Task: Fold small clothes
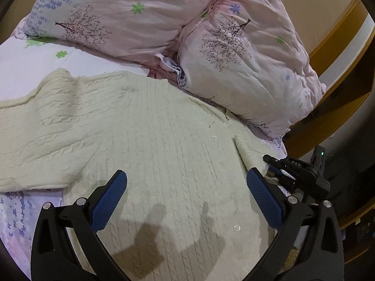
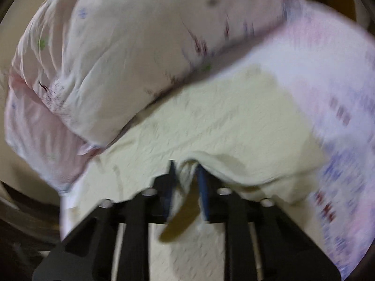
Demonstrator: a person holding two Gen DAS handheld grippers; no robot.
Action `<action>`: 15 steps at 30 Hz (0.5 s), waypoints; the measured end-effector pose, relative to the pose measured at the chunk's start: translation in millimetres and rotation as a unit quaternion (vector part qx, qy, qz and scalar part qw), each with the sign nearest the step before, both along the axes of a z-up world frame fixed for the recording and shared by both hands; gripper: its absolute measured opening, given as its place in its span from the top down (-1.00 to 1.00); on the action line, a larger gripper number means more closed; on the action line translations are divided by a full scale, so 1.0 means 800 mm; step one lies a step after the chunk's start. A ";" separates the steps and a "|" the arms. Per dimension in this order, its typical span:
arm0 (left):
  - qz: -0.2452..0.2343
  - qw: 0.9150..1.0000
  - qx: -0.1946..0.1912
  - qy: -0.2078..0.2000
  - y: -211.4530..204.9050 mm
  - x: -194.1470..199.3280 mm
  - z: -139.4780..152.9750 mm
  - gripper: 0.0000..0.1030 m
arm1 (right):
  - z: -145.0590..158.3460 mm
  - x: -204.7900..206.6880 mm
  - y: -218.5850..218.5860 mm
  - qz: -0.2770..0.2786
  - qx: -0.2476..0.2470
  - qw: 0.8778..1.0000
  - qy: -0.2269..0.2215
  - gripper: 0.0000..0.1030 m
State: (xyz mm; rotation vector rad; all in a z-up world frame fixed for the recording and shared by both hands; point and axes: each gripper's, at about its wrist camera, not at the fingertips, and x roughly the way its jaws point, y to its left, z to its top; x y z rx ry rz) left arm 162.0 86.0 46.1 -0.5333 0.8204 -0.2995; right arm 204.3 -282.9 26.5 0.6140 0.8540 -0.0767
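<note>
A cream cable-knit cardigan (image 1: pixel 145 135) lies spread on the bed, one sleeve stretched to the left, clear buttons down its front. My left gripper (image 1: pixel 186 182) hovers just above its body, jaws wide open and empty. My right gripper (image 1: pixel 273 161) shows at the cardigan's right edge in the left wrist view. In the blurred right wrist view my right gripper (image 2: pixel 186 175) is shut on a raised fold of the cardigan (image 2: pixel 211 121), with cloth bunched between its blue pads.
A pink floral duvet (image 1: pixel 164 23) is heaped behind the cardigan, close to its far edge. The floral bedsheet (image 1: pixel 28 75) shows at the left. A wooden bed frame (image 1: pixel 337 53) runs along the right.
</note>
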 end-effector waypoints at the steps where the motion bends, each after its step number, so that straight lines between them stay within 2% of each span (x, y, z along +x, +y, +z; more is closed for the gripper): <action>1: 0.002 1.000 -0.004 0.001 0.003 -0.001 0.000 -0.97 | 0.012 0.001 0.012 0.000 -0.041 0.999 -0.014 0.84; 3: 0.006 1.000 -0.015 0.003 0.009 -0.002 -0.001 -0.97 | 0.040 -0.002 0.044 0.024 -0.093 0.994 -0.058 0.87; 4: 0.009 1.000 -0.021 0.004 0.012 -0.002 -0.002 -0.97 | 0.052 -0.003 0.062 0.049 -0.105 0.990 -0.077 0.87; 5: 0.013 0.999 -0.030 0.006 0.017 -0.001 -0.004 -0.97 | 0.062 -0.003 0.096 0.102 -0.116 0.983 -0.096 0.87; 7: 0.017 0.999 -0.043 0.012 0.021 0.000 -0.007 -0.97 | 0.061 -0.001 0.158 0.216 -0.135 0.963 -0.088 0.81; 8: 0.019 0.998 -0.050 0.016 0.023 0.001 -0.010 -0.97 | 0.052 -0.003 0.189 0.264 -0.149 0.950 -0.072 0.65; 10: 0.021 0.998 -0.058 0.024 0.025 0.003 -0.014 -0.93 | 0.035 -0.010 0.217 0.313 -0.155 0.935 -0.059 0.55; 11: 0.021 0.997 -0.062 0.028 0.025 0.003 -0.017 -0.89 | 0.028 -0.013 0.221 0.324 -0.151 0.932 -0.053 0.45; 12: 0.021 0.997 -0.065 0.032 0.026 0.003 -0.020 -0.87 | 0.022 -0.016 0.220 0.328 -0.142 0.933 -0.045 0.28; 15: 0.018 0.996 -0.073 0.044 0.024 0.007 -0.027 -0.76 | 0.013 -0.024 0.193 0.310 -0.107 0.944 -0.030 0.16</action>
